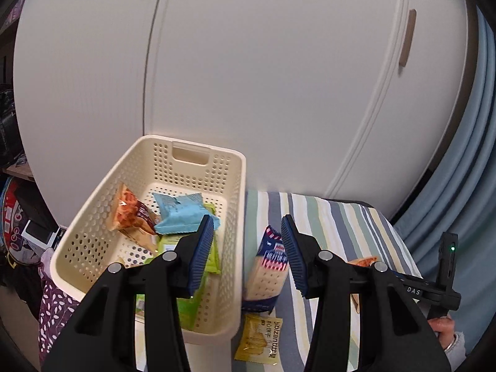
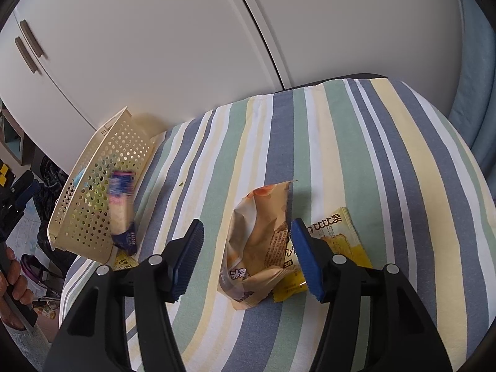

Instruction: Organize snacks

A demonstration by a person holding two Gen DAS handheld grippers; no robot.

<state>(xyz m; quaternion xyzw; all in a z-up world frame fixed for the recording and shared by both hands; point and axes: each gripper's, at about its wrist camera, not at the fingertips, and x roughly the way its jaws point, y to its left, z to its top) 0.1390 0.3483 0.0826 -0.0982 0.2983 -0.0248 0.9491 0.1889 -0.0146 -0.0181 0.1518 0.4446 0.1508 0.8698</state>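
On a surface covered by a striped cloth (image 2: 356,142) in blue, green, cream and white, a cream perforated plastic basket (image 1: 148,167) is set at the left edge, in front of white cupboard doors (image 1: 263,77). Inside the basket, an orange waffle-print packet (image 1: 131,214), a light blue packet (image 1: 181,214) and a lime green packet (image 1: 210,254) are piled together.

Just outside the basket's right wall, a blue and white cracker packet (image 1: 268,266) is seen leaning against it, blurred in the right wrist view. A small yellow biscuit packet (image 1: 259,338) lies flat on the cloth just below it.

The left gripper (image 1: 248,248) is held above the basket's right wall, its blue-padded fingers spread wide with nothing between them.

The right gripper (image 2: 246,260) is held low over the cloth, fingers also spread wide and gripping nothing. Between them a crumpled tan snack bag (image 2: 257,248) is framed, lying partly over a second yellow packet (image 2: 341,241).
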